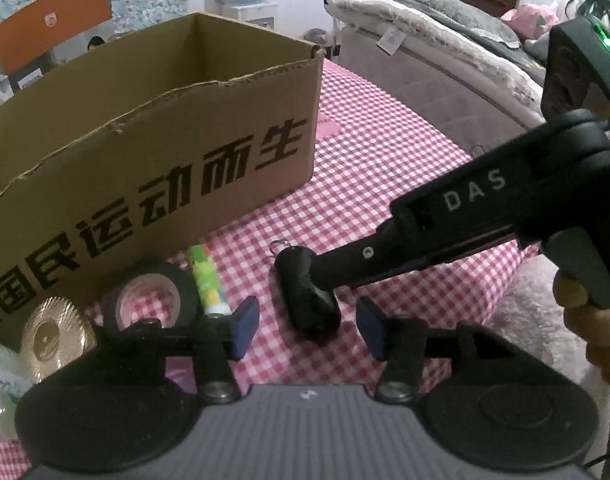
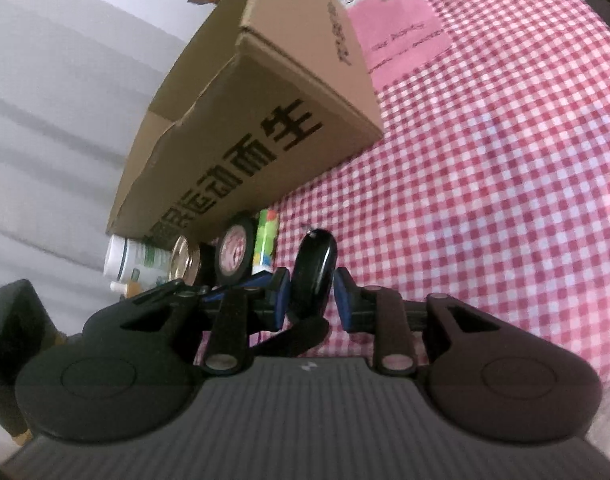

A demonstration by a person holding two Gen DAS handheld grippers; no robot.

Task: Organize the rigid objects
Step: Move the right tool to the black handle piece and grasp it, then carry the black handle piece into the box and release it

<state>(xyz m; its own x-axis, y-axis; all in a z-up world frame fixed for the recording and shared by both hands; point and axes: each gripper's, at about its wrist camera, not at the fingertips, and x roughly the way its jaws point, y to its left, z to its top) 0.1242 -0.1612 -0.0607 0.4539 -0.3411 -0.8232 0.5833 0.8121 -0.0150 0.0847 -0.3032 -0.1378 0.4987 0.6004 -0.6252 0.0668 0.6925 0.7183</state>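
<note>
A black key fob (image 1: 313,314) with a small metal ring lies on the pink checked cloth (image 1: 385,200), in front of the open cardboard box (image 1: 145,168). My right gripper (image 1: 319,276) reaches in from the right. In the right wrist view, the right gripper (image 2: 312,296) has its blue pads against the sides of the fob (image 2: 315,264). My left gripper (image 1: 309,330) is open just short of the fob, with nothing between its pads. A black tape roll (image 1: 185,280), a green tube (image 1: 207,280) and a gold disc (image 1: 53,332) lie along the box front.
The box (image 2: 265,100) stands at the left with printed lettering. A white bottle (image 2: 133,260) lies by its near corner. A pink card (image 2: 401,36) lies on the cloth beyond the box. A mattress (image 1: 425,72) runs along the back right. A person's hand (image 1: 585,320) holds the right gripper's handle.
</note>
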